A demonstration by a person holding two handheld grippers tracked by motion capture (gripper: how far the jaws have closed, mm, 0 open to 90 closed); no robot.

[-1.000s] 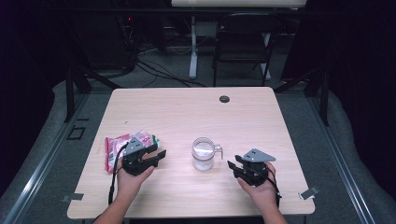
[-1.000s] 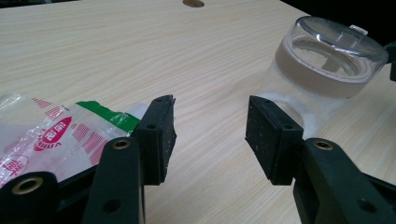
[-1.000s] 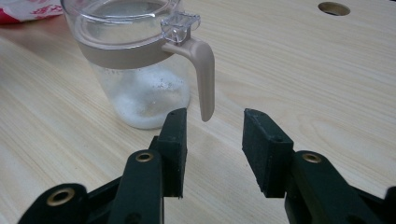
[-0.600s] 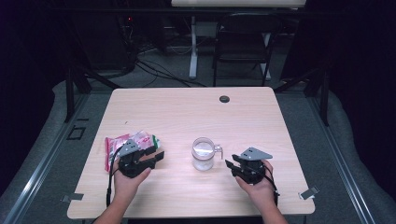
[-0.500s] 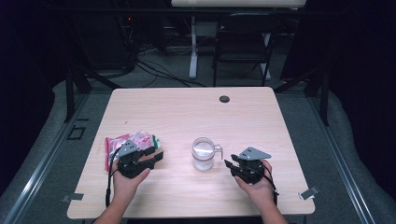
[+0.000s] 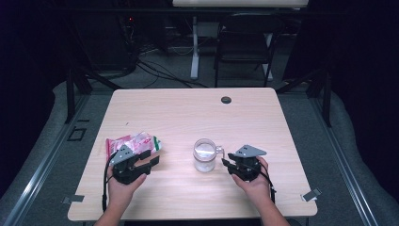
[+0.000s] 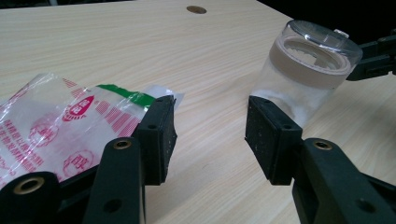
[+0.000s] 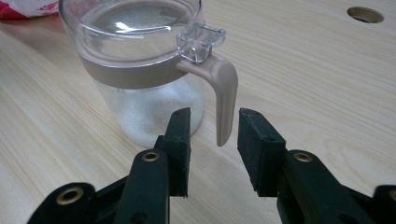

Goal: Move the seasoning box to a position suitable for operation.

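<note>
A clear jar (image 6: pixel 205 154) with a tan collar, a tan handle and a clear flip lid stands on the wooden table (image 6: pixel 188 113); white grains lie in its bottom. My right gripper (image 8: pixel 215 126) is open, its jaws on either side of the handle (image 8: pixel 224 88) without touching it. In the high view the right gripper (image 6: pixel 227 163) sits just right of the jar. A red, white and green plastic bag (image 6: pixel 132 143) lies flat at the left. My left gripper (image 7: pixel 210 121) is open and holds nothing, and the bag (image 7: pixel 60 126) lies beside and under its left jaw. The jar (image 7: pixel 306 79) stands ahead to the right.
A round cable hole (image 6: pixel 226 100) is in the table's far side. A dark chair (image 6: pixel 244 42) and a white desk leg (image 6: pixel 194 47) stand beyond the far edge. Bare wood stretches between the bag and the jar. The near edge is close under both hands.
My right gripper has slid left, bringing its jaws around the jar's handle. My left gripper has drawn back a little toward the near edge, off the bag.
</note>
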